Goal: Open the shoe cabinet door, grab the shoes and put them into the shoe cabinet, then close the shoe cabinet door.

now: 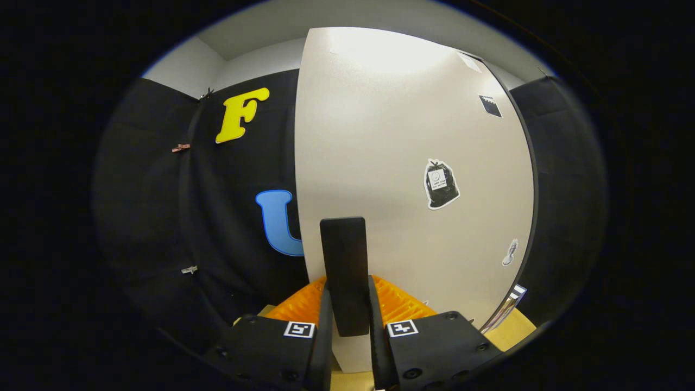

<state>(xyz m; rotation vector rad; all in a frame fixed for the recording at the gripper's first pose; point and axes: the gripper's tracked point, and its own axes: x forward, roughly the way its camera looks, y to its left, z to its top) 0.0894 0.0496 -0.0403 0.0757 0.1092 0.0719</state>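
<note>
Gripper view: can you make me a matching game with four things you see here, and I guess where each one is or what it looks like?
Things:
1. handle
2. bag sticker
3. cabinet door
4. claw

Clues:
a. pale beige and wide
b. shut on the handle
c. black, between the claw's fingers
d. stuck on the cabinet door, right of the handle

Pairs: 1-c, 2-d, 3-a, 4-b.

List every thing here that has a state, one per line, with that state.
Tool: shut on the handle, one finger at each side.
Handle: black, upright, clamped between the fingers.
Cabinet door: pale, stickers on it; open or shut cannot be told.
</note>
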